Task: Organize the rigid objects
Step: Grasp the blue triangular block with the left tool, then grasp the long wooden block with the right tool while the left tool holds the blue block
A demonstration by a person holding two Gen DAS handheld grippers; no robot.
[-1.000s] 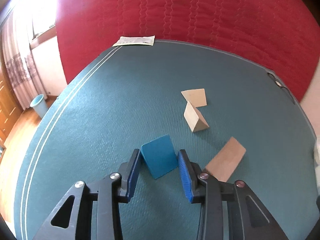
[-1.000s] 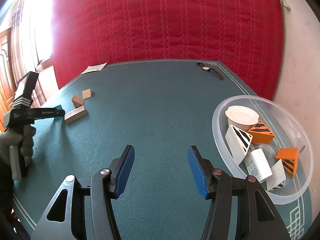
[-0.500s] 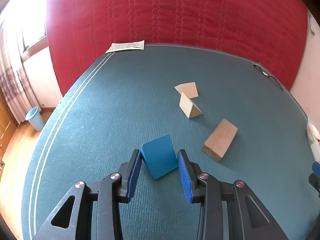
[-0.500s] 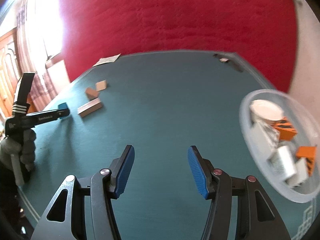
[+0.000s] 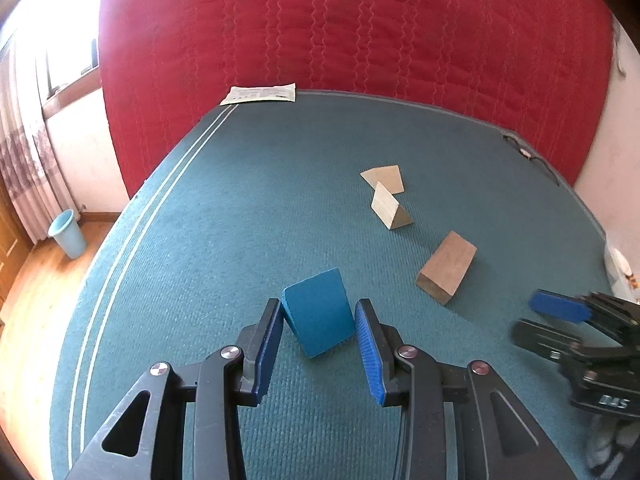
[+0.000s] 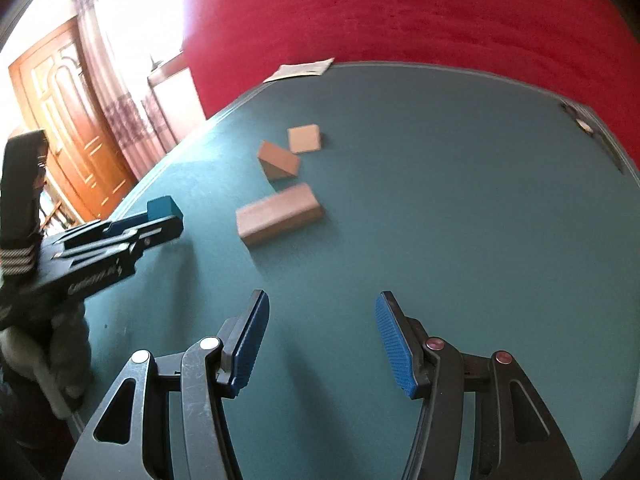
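The left gripper [image 5: 318, 322] is clamping its blue-padded jaws narrowly on a blue wedge-shaped block [image 5: 319, 312], which is hanging just above the green felt-covered table [image 5: 248, 208], so this one piece is judged to be in hand but not yet put away. The right gripper [image 6: 320, 336] is hovering over bare felt with its jaws standing moderately apart and nothing between them. Three pieces are lying loose and unsorted, a long rectangular wooden block [image 6: 280, 214], a pale wooden triangular prism [image 6: 280, 164] and a flat tan wooden wedge [image 6: 305, 139], and no container is showing in either view

red quilt [image 5: 360, 32], paper sheet [image 5: 260, 94], blue bin [image 5: 67, 234]
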